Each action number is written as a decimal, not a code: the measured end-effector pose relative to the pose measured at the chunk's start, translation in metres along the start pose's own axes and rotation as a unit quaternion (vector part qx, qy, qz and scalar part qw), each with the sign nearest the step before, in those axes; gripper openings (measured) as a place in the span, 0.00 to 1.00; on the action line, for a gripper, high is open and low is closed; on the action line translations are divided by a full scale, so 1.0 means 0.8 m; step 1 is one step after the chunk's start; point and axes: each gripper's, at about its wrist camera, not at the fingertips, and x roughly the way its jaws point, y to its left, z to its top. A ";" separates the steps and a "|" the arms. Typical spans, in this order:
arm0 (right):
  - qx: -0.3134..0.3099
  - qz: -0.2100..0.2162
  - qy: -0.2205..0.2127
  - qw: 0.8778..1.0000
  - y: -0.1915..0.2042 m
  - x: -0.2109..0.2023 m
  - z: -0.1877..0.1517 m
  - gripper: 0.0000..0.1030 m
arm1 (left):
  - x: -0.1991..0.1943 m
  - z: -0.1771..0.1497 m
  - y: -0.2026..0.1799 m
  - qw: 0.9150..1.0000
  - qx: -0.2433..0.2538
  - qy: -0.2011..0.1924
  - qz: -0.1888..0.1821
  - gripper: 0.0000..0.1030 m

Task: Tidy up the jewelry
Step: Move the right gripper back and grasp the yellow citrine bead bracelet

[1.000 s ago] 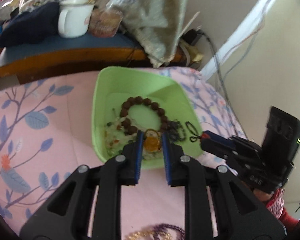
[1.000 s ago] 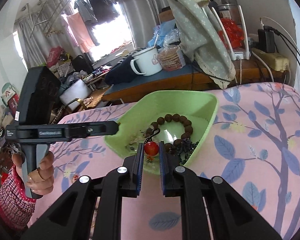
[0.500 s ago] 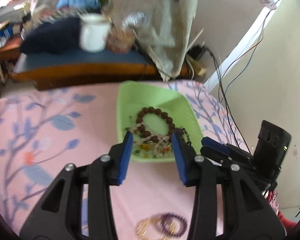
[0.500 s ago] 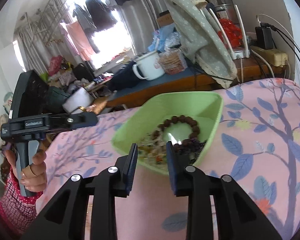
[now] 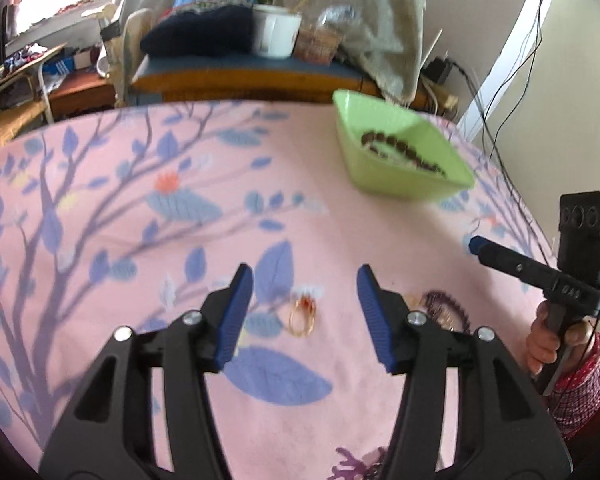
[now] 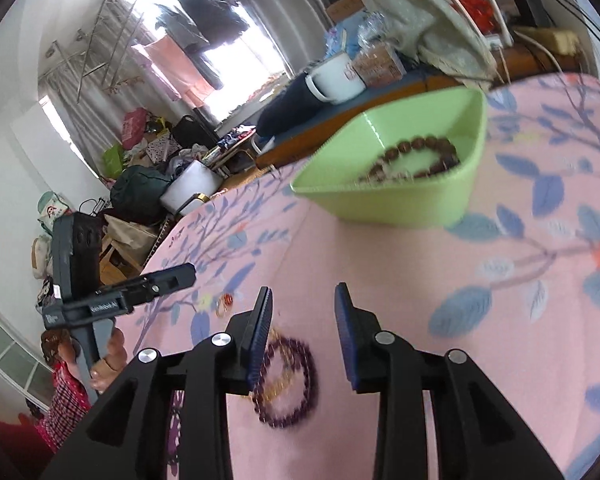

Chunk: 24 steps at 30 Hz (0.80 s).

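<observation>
A green bowl [image 5: 400,184] [image 6: 400,204] sits far back on the pink cloth with a brown bead bracelet [image 5: 400,148] [image 6: 412,156] inside. My left gripper [image 5: 304,280] [image 6: 192,270] hovers over a small gold ring with a red stone [image 5: 302,314] [image 6: 224,302]. Its jaws are opening and nothing is between them. My right gripper [image 6: 302,296] [image 5: 474,244] hangs just behind a purple bead bracelet [image 6: 288,384] [image 5: 444,308] that lies with a gold chain. Its jaws are opening too and hold nothing.
The pink cloth with blue leaf print [image 5: 140,240] covers the table. Behind it stands a low blue-topped bench with a white mug [image 5: 276,36] [image 6: 336,80], a snack bag and a draped grey cloth [image 5: 372,20]. Cables run down the wall at the right.
Both grippers have pulled back from the bowl towards the near table. Each held a small bead piece over the bowl a second ago; both jaws have widened and are empty now.
</observation>
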 end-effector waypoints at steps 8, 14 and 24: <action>-0.024 -0.010 0.024 0.999 0.011 0.001 -0.027 0.04 | 0.005 -0.012 0.001 1.000 0.000 0.005 0.005 0.51; -0.055 -0.022 0.036 0.998 0.025 0.010 -0.034 0.04 | 0.004 -0.012 0.007 1.000 -0.007 0.006 0.006 0.51; -0.057 -0.041 0.027 0.997 0.021 0.001 -0.030 0.04 | 0.006 -0.017 0.007 1.000 0.003 0.008 0.003 0.51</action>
